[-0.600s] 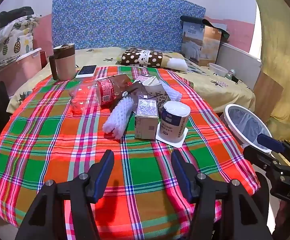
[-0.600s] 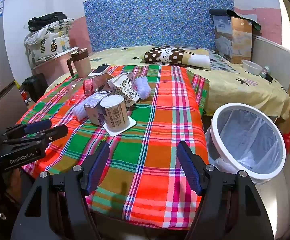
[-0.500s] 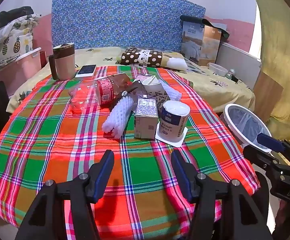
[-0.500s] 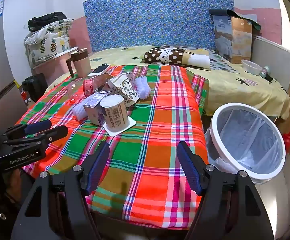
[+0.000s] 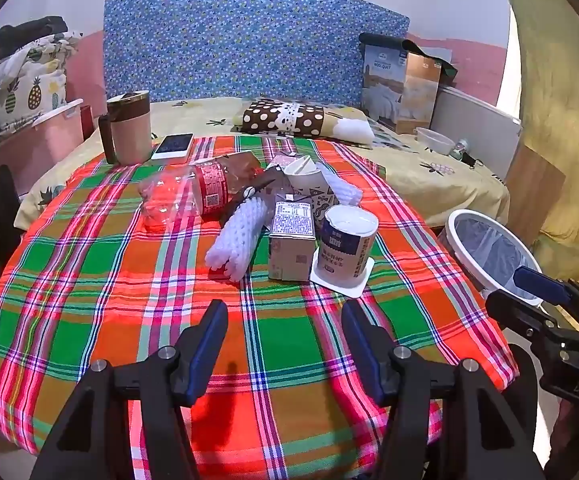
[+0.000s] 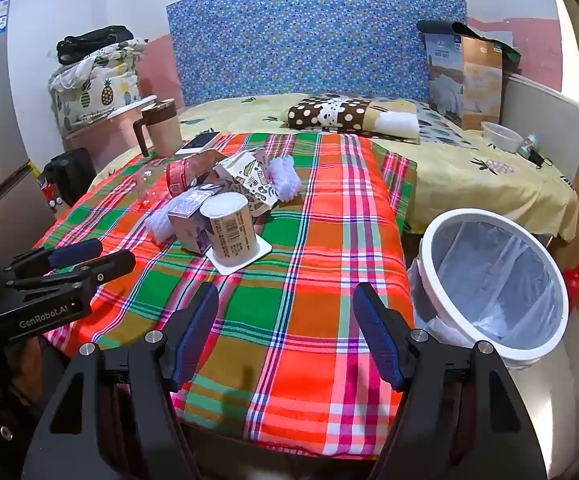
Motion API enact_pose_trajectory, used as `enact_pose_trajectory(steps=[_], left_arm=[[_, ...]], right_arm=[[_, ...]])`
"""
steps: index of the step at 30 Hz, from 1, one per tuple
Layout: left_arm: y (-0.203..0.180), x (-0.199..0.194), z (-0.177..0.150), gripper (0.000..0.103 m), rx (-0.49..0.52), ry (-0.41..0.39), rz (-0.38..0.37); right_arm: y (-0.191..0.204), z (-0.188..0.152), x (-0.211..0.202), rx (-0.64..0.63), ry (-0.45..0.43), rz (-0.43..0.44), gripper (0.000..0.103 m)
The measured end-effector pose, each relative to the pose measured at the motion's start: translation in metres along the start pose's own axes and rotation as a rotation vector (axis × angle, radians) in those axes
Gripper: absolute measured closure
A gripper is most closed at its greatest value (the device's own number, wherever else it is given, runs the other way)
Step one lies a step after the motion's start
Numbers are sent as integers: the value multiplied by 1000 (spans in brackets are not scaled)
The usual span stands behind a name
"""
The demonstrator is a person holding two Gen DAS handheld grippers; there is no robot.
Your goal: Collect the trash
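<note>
black-framed, blue-padded left tool (image 5: 285,338) hangs with its jaws wide apart, gripping and touching nothing, over the near edge of the plaid-clothed bench (image 5: 89,280). the right tool (image 6: 285,328) is spread wider still, equally bare. the trash sits at 12 o'clock of the left tool: a white upturned yogurt cup (image 5: 345,246), a small grey carton (image 5: 291,246), white foam netting (image 5: 239,236) and a crushed clear plastic bottle (image 5: 193,196). a white-rimmed lined bin (image 6: 493,284) stands at 2 o'clock of the right tool.
</note>
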State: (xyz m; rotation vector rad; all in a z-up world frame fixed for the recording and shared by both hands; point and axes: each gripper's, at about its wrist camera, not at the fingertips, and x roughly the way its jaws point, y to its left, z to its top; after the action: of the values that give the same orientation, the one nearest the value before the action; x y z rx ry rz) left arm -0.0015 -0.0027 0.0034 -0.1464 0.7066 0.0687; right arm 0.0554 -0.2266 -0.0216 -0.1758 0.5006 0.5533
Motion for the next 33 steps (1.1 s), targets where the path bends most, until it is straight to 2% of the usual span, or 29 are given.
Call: enact_pose_trajectory(steps=[33], left_arm=[[-1, -7, 0, 44, 2, -1, -10]], right_arm=[[1, 1, -5, -6, -7, 0, 32]])
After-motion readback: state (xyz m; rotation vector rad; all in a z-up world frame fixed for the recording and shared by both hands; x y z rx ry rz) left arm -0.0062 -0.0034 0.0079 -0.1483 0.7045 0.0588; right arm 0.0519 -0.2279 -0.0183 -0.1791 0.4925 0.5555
